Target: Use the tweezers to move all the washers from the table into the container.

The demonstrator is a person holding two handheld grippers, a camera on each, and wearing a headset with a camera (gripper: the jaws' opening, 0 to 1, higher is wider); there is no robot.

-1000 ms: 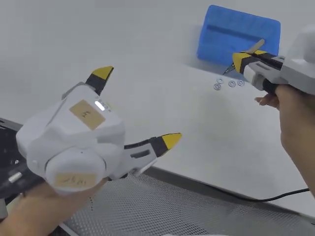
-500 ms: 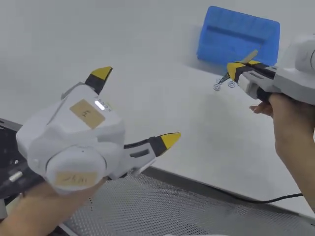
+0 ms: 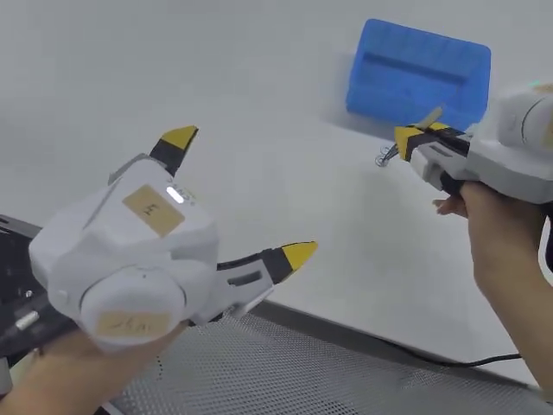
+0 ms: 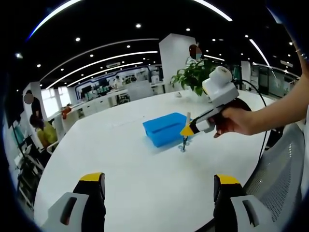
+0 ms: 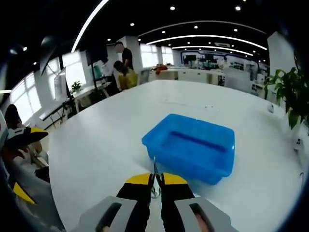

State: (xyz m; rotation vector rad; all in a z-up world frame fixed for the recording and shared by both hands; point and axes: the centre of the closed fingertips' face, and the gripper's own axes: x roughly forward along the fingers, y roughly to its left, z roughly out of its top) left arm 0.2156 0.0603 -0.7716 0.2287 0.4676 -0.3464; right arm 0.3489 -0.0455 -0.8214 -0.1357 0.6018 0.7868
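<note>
Tan label [image 3: 153, 206], handwriting illegible, atop white left hand-held gripper [image 3: 240, 194]

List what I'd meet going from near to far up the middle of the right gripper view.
The right gripper, jaws shut on the tweezers → container → table → people at the far desks.

From the near edge of the table [image 3: 285, 130], my head view looks down, with the container [image 3: 419, 73] far off at 1 o'clock. The left claw [image 3: 238, 195] view faces it across the table from well off. The right claw [image 3: 404, 138] view sits just behind it. All three share that container.
</note>
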